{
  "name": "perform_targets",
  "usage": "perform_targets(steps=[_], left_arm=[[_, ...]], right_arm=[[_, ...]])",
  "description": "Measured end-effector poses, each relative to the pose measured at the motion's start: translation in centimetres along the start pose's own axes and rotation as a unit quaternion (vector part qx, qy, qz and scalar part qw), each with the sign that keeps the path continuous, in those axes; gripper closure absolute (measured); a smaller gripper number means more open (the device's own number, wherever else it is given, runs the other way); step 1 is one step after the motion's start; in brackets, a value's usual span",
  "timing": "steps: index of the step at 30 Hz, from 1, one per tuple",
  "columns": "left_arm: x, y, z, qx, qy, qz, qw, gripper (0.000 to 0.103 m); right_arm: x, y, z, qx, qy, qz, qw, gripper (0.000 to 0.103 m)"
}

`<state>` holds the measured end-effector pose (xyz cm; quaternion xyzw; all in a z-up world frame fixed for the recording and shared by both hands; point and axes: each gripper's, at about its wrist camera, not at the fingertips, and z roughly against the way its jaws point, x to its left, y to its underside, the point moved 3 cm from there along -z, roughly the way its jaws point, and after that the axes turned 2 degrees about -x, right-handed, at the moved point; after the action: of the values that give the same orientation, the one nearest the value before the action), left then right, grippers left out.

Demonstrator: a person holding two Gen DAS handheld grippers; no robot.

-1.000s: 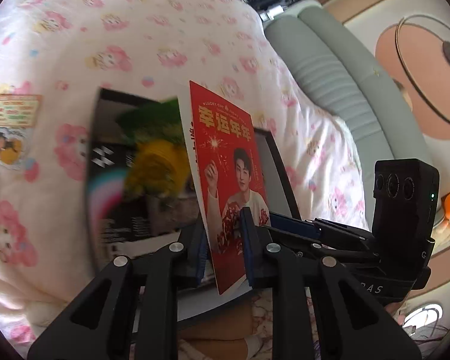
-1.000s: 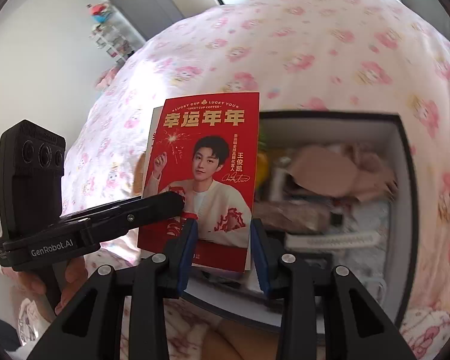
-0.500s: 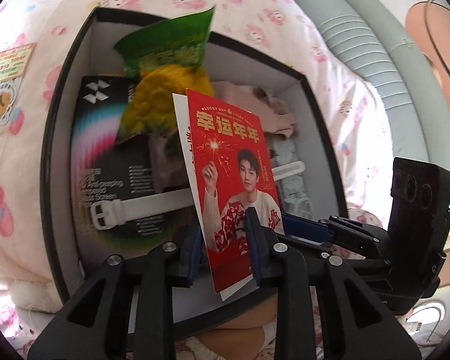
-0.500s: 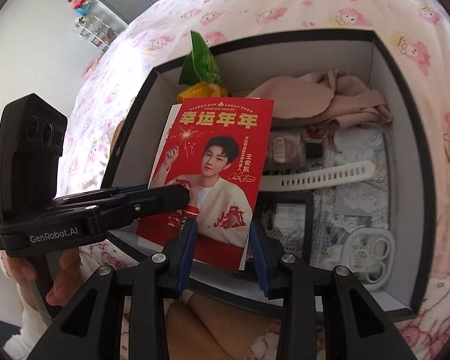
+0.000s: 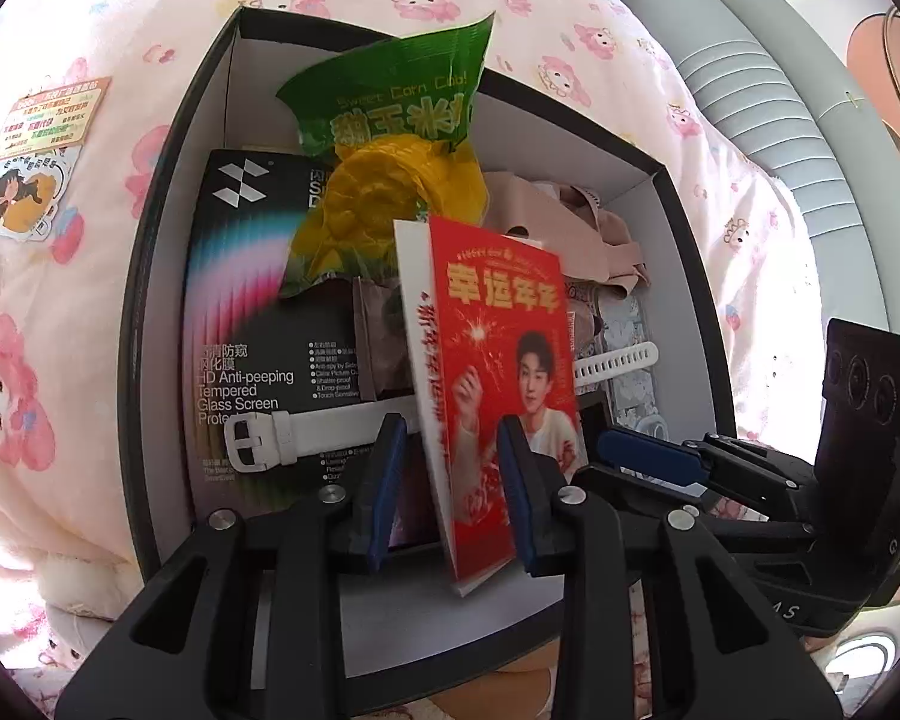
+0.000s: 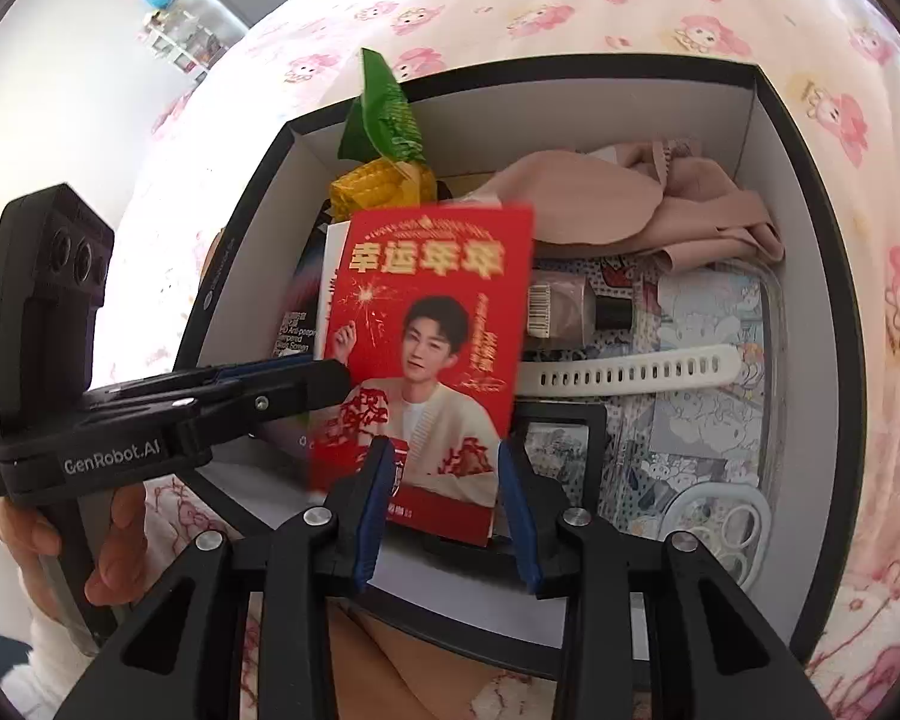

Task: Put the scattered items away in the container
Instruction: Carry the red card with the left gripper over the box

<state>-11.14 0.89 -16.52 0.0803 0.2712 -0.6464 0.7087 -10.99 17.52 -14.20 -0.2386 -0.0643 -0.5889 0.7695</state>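
My right gripper (image 6: 444,498) is matte black with blue pads (image 6: 371,525) and silver screws. At frame left, the left gripper (image 6: 330,381) reads "GenRobot.AI" in white, bare skin of my hand (image 6: 111,546) below it.

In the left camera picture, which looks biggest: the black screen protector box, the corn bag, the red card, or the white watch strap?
1. Screen protector box.
2. Corn bag and red card look about alike; the card is nearer the camera, so that is unsure.
3. Watch strap, smallest.

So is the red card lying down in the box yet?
No. The red card stands upright above the box, not yet lying inside.
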Motion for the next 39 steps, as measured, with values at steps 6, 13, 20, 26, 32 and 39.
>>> perform_targets(steps=[6,13,20,26,32,39], left_arm=[[0.3,0.2,0.4,-0.007,-0.002,0.0,1.0,0.072],[0.3,0.3,0.5,-0.01,-0.014,-0.007,0.9998,0.072],[-0.3,-0.2,0.2,-0.023,-0.014,-0.007,0.9996,0.071],[-1.1,-0.4,0.9,-0.05,-0.006,-0.025,0.9984,0.07],[-2.0,-0.1,0.8,-0.046,0.0,-0.054,0.9975,0.069],[-1.6,-0.1,-1.7,0.003,-0.056,-0.05,0.9972,0.067]], right_arm=[[-0.4,-0.3,0.2,-0.019,0.045,-0.002,0.999,0.071],[-0.4,-1.9,-2.4,-0.018,0.063,-0.014,0.998,0.071],[2.1,-1.7,-3.1,-0.008,0.03,0.018,0.999,0.069],[1.3,-1.3,-0.8,-0.041,0.053,0.004,0.998,0.069],[0.7,-1.2,-0.5,-0.042,0.059,0.006,0.997,0.069],[0.8,-0.1,-0.6,-0.029,0.065,0.007,0.997,0.069]])
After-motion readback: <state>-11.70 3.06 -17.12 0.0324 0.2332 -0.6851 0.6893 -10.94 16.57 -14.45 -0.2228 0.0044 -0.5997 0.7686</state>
